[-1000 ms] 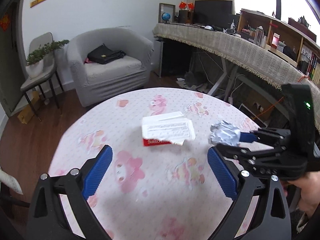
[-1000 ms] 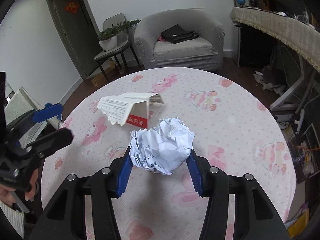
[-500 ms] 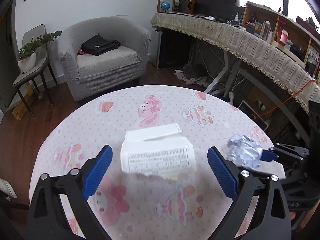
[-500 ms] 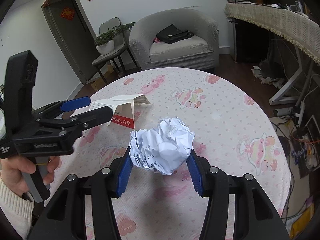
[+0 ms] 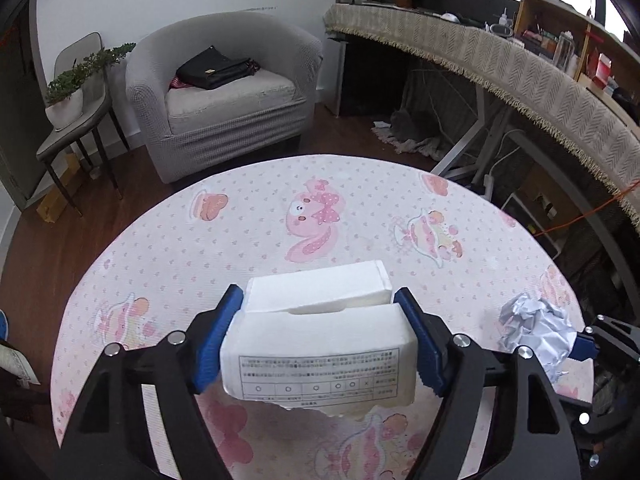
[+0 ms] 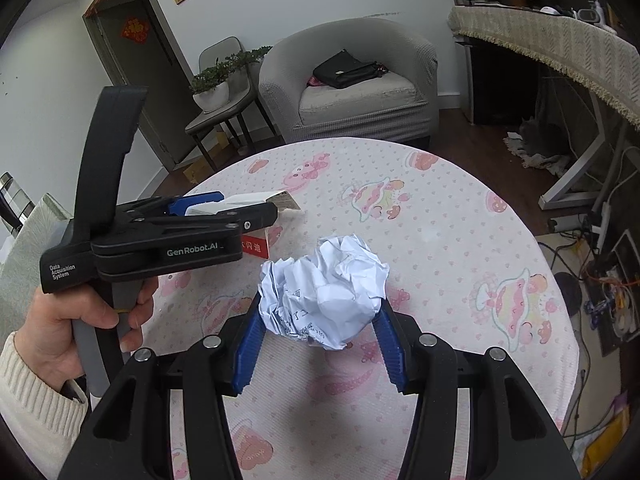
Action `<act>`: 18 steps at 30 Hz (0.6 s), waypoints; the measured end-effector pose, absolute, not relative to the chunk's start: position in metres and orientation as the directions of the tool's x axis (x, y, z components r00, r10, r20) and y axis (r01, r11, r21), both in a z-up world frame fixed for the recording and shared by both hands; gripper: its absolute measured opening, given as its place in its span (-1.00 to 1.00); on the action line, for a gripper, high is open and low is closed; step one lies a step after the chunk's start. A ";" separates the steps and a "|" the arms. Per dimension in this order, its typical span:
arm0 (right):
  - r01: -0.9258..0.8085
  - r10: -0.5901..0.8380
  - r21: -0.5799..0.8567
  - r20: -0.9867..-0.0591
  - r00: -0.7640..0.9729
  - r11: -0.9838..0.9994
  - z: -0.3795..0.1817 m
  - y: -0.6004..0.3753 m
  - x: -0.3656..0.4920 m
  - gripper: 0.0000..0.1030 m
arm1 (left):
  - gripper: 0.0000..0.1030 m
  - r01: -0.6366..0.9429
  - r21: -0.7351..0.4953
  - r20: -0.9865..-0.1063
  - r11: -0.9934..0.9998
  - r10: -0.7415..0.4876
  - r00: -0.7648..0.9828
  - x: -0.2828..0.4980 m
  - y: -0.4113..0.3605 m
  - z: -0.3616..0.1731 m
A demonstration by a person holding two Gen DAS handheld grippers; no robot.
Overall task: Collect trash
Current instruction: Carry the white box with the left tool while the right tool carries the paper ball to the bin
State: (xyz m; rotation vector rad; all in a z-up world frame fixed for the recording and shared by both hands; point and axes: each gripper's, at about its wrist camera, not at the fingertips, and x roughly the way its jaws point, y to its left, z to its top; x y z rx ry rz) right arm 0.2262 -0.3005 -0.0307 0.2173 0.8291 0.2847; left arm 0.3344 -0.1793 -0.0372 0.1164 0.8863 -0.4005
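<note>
My left gripper [image 5: 320, 336] is shut on a torn white and red cardboard box [image 5: 320, 356], its blue pads pressing both sides. In the right wrist view the left gripper [image 6: 224, 210] is at the left with the box [image 6: 256, 246] between its fingers. My right gripper [image 6: 320, 340] is shut on a crumpled white paper ball [image 6: 324, 292] and holds it above the round table [image 6: 460, 240]. The paper ball [image 5: 536, 332] and right gripper tip also show at the right edge of the left wrist view.
The table [image 5: 200, 248] has a pink cartoon-print cloth. A grey armchair [image 5: 224, 92] with a black bag stands beyond it, a chair with a potted plant [image 5: 64, 100] to its left. A long covered desk [image 5: 520, 76] runs along the right, cables below.
My left gripper moved forward over the box and closed on it. My right gripper kept hold of the paper ball and stayed about where it was.
</note>
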 end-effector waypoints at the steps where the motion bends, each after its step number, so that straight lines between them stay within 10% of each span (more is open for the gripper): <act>1: -0.165 0.331 0.297 -0.691 0.642 0.940 -0.029 -0.300 0.227 0.02 | 0.53 0.383 -0.071 -0.770 0.921 -0.295 0.566 0.333 -0.177 -0.036; 18: -0.242 0.374 0.287 -0.662 0.650 0.927 -0.003 -0.255 0.214 0.02 | 0.52 0.292 -0.015 -0.740 0.956 -0.207 0.640 0.241 -0.100 -0.008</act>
